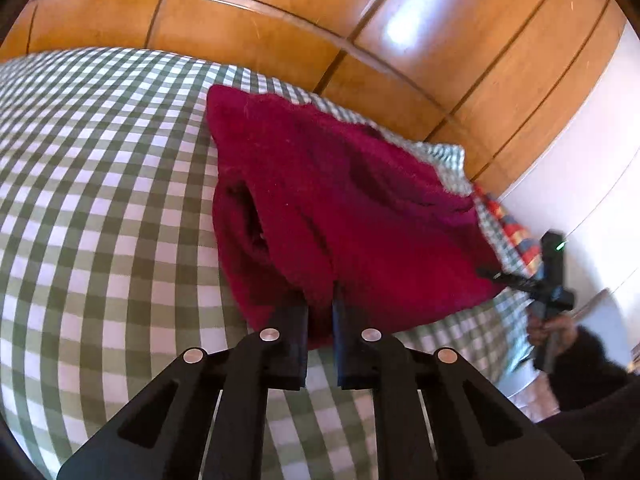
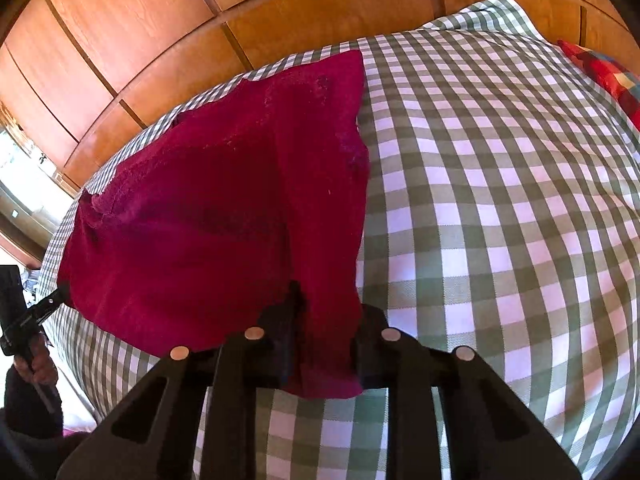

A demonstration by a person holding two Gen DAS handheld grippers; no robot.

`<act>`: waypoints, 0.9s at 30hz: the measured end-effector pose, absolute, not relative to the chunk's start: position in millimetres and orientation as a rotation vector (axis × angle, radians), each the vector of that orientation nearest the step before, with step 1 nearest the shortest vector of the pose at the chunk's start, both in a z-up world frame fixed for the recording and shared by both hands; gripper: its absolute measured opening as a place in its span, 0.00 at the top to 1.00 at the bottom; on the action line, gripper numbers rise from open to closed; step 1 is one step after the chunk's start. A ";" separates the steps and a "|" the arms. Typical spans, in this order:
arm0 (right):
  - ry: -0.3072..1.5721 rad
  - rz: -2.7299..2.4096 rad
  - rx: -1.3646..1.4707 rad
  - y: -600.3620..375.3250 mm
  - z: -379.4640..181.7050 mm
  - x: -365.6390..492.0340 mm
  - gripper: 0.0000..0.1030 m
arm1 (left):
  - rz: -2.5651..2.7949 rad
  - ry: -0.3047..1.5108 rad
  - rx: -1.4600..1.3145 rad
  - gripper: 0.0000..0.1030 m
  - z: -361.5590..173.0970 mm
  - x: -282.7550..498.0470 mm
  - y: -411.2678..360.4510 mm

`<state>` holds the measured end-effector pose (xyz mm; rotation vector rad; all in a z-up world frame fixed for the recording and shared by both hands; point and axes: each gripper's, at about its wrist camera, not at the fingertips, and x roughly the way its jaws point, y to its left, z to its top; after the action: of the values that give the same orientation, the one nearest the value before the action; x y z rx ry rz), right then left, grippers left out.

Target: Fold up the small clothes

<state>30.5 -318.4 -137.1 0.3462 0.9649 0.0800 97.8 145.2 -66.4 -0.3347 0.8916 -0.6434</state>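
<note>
A crimson fuzzy garment lies on the green-and-white checked bedspread, with its near edge lifted. My left gripper is shut on one near corner, the cloth bunched between its black fingers. My right gripper is shut on the other near corner of the garment, and a flap hangs down between its fingers. Each gripper shows in the other's view: the right gripper at the right edge, the left gripper at the left edge, both held by hands.
The checked bedspread spreads wide to the right of the garment. Glossy wooden wardrobe panels stand behind the bed. A red, blue and yellow checked pillow lies at the far right corner. A dark sleeve reaches in low on the right.
</note>
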 end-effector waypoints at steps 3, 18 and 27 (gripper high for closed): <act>0.974 0.081 0.334 -318.0 -133.0 24.5 0.86 | -0.667 0.846 -0.413 0.94 -50.4 88.1 157.3; 1.112 0.179 0.157 -307.5 -120.5 -83.4 0.53 | -0.657 0.996 -0.454 0.93 -58.3 -31.2 189.6; 0.950 0.128 0.029 -300.3 -82.5 -38.9 0.35 | -0.539 0.897 -0.527 0.69 -29.8 21.5 220.8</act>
<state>-38.9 -300.3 -82.5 0.0294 0.9498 0.1279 21.5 220.8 -29.8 -0.5271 0.8971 -0.5386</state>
